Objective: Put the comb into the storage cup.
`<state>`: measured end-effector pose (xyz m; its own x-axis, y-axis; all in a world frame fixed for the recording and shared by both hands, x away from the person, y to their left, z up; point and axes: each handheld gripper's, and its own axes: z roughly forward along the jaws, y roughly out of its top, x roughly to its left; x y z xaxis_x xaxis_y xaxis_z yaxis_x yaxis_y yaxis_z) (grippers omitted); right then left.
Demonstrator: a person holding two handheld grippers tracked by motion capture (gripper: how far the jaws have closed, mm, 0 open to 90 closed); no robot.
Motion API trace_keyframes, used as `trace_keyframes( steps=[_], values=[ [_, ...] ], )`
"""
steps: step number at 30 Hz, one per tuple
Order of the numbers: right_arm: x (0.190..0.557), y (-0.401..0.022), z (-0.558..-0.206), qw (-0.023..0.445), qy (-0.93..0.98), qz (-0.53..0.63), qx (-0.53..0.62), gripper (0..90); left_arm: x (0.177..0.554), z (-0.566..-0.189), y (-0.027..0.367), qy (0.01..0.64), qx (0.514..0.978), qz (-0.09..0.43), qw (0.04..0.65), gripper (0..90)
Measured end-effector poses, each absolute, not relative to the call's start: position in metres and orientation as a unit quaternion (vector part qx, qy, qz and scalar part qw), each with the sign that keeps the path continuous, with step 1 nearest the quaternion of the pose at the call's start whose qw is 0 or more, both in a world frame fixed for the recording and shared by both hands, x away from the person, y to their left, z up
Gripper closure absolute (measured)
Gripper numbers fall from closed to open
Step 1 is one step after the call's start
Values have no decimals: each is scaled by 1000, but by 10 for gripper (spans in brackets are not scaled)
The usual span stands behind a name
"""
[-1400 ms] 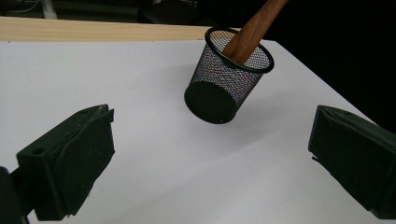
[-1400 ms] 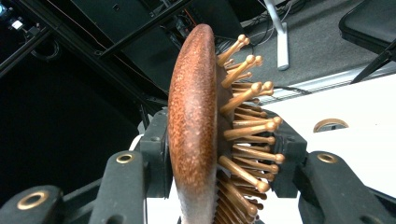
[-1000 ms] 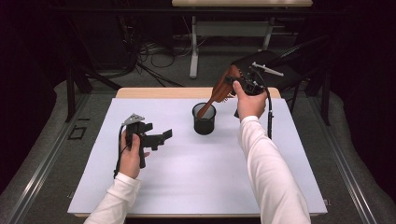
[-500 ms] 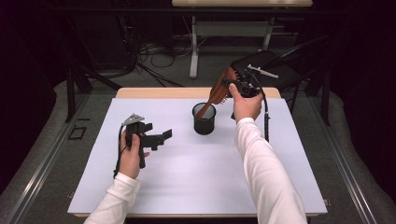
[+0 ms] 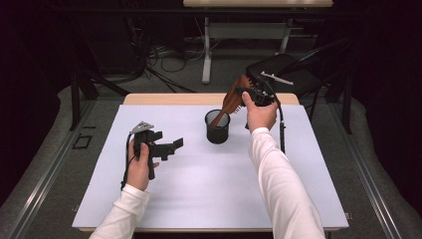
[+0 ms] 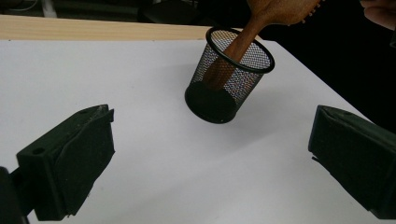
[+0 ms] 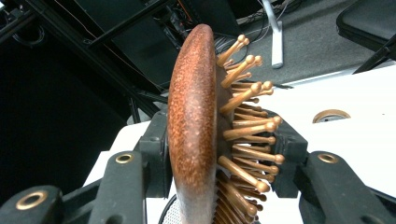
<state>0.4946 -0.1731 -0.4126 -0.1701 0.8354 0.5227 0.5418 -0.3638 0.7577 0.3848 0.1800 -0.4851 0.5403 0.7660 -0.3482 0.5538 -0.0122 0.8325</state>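
The jaws of the right gripper (image 5: 247, 94) are clamped on the head of a wooden hairbrush (image 5: 232, 101), one jaw on its rounded back and one against the bristle side. The right gripper view shows that grip close up: the speckled brown back of the hairbrush (image 7: 194, 121) stands edge-on, its ball-tipped wooden bristles fanning to the right, with a black jaw pressed in on either side. The high view gives what that close view lacks (the whole layout): the brush slants down and to the left from the raised right gripper, and its handle reaches into a black mesh cup (image 5: 217, 127) that stands near the back middle of the white table (image 5: 209, 194).

The left gripper (image 5: 171, 146) rests low over the table, well apart from the cup and to its left, with its jaws wide apart and nothing between them. The left gripper view looks between those two jaws at the cup (image 6: 229, 77), where the brush handle can be seen through the mesh, leaning against the rim and reaching the bottom.

Beyond the table lie a dark floor with cables (image 5: 164, 55), a table leg and a black chair (image 5: 293, 69) behind the right hand. Nothing on the table stands between either gripper and the cup.
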Motion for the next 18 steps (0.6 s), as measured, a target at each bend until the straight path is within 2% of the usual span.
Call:
trace_keyframes(
  steps=[18],
  values=[
    [497, -167, -422, 137, 559, 524, 627, 503, 385, -486, 181, 471, 703, 101, 523, 3]
  ],
)
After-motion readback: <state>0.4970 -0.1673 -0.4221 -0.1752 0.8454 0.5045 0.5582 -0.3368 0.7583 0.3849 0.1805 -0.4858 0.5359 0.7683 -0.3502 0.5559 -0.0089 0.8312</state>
